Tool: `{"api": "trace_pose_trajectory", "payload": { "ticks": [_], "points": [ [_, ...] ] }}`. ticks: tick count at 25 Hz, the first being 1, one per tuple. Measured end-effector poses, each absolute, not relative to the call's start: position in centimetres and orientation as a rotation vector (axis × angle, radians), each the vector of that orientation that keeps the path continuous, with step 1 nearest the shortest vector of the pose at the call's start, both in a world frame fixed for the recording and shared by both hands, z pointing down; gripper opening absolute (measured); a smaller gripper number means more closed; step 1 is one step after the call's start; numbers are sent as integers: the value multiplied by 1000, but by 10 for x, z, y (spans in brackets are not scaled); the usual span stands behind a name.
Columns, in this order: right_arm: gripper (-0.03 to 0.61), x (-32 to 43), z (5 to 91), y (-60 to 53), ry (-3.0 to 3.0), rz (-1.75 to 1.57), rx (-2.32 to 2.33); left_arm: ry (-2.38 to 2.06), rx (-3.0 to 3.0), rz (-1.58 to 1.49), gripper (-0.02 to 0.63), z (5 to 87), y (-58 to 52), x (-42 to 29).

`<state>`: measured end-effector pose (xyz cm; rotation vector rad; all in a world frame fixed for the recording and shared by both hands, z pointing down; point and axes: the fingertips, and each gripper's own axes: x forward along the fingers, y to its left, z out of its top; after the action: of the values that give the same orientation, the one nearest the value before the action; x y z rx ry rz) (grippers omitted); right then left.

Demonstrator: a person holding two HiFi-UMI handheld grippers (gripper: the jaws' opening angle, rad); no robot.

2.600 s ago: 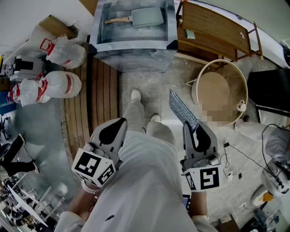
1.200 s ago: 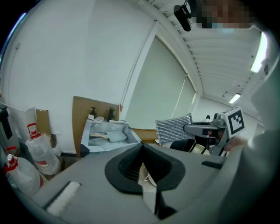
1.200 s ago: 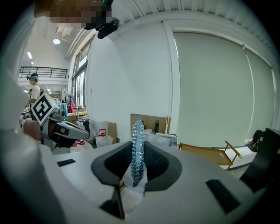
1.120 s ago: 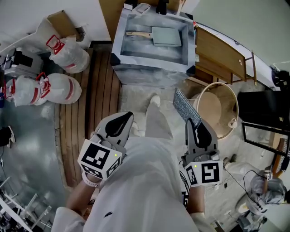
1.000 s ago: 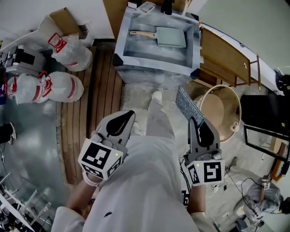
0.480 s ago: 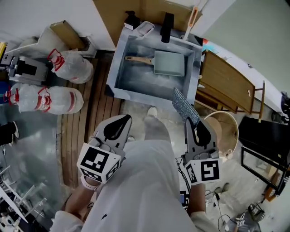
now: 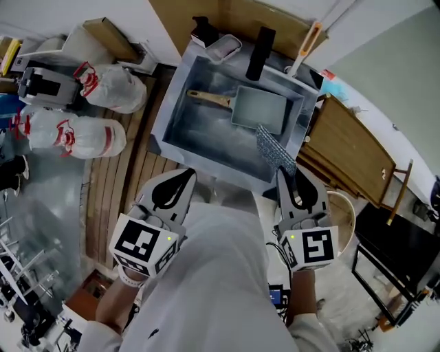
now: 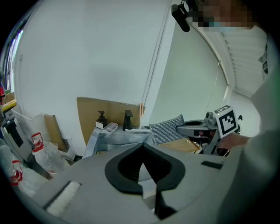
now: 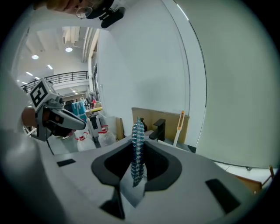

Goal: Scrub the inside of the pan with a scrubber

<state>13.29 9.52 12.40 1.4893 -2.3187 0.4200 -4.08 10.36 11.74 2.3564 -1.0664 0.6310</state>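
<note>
Sink (image 7: pixel 165 118) with pan (image 7: pixel 261 110) nearer, upper centre | my right hand-held gripper (image 7: pixel 286 173) pinches scrubber (image 7: pixel 275 150) by its end, face free for scrubbing | left hand-held gripper (image 7: pixel 184 177) closed, empty

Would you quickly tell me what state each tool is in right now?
Left tool: shut, holding nothing.
Right tool: shut on the scrubber.

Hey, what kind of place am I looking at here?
Likely a makeshift dishwashing station in a lab or workshop, not a home kitchen: a metal sink holding a pan stands against a cardboard panel, with tied plastic bags on the floor beside it.
</note>
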Motion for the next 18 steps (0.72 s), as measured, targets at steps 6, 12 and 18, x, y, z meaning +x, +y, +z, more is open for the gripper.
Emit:
{"api": "trace_pose_trajectory", "payload": {
  "ticks": [6,12,18],
  "points": [
    [72,137,127,79,-2322,403,1440,-1097,2333,628,5,121,94,-37],
    [72,134,131,71,-2301,371,1404,-1084,2323,608,5,129,84,-35],
    [72,128,145,51,-2245,337,1365,-1031,2313,617,5,147,64,-29]
  ]
}}
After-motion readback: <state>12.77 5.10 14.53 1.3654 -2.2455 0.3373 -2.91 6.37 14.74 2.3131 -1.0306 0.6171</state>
